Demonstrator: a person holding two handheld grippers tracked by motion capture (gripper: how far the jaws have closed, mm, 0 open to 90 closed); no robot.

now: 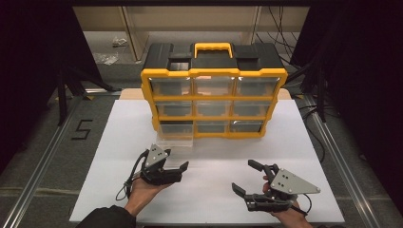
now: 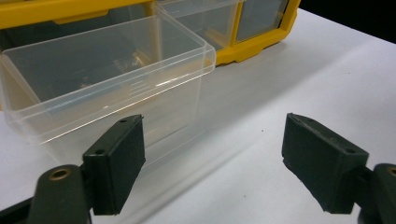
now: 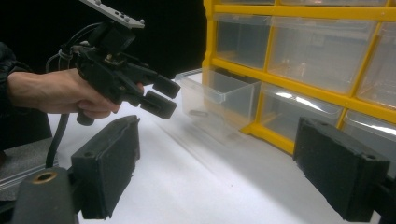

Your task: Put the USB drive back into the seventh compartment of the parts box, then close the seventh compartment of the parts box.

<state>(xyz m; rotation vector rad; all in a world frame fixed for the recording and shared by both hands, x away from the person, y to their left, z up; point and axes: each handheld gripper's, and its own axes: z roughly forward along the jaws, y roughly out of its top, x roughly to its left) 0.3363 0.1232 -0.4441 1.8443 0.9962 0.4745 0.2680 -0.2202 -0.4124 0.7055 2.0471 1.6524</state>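
Observation:
A yellow-and-black organizer (image 1: 214,97) with clear drawers stands at the back of the white board. Its bottom-left drawer (image 1: 176,141) sticks out toward me, transparent and open-topped. In the left gripper view this drawer (image 2: 107,79) lies just beyond the jaws, left of centre. My left gripper (image 1: 175,158) is open, a short way in front of the drawer and not touching it. My right gripper (image 1: 243,175) is open over bare board at the front right. In the right gripper view the left gripper (image 3: 163,95) hovers beside the drawer (image 3: 219,95), and my right gripper (image 3: 224,163) holds nothing.
The white board (image 1: 214,190) has bare room between the grippers and in front of the organizer. Metal rails (image 1: 43,156) run along both sides, with a "5" mark (image 1: 81,129) at left. Cables (image 1: 313,128) lie to the right. The organizer's other drawers are pushed in.

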